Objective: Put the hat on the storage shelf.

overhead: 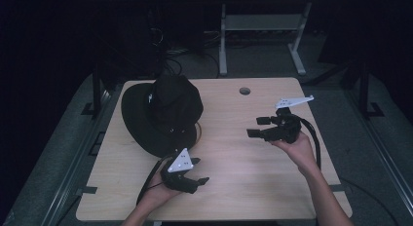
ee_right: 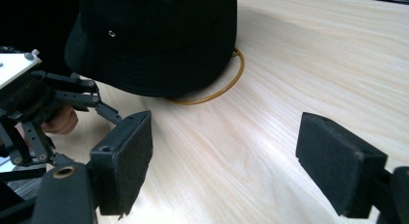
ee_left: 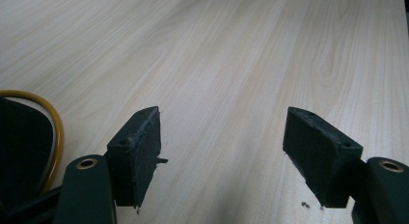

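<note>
Soft black brimmed hat [overhead: 163,114], perhaps fabric, on pale woodgrain table [overhead: 234,187]; both claws gape.

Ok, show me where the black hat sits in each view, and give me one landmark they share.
High view: the black hat lies on the table's far left part, beyond the left tongs.
Left gripper view: a dark patch of the hat at the left edge.
Right gripper view: the hat at upper left.
Shared landmark: the yellow ring curving out from under the brim.
</note>
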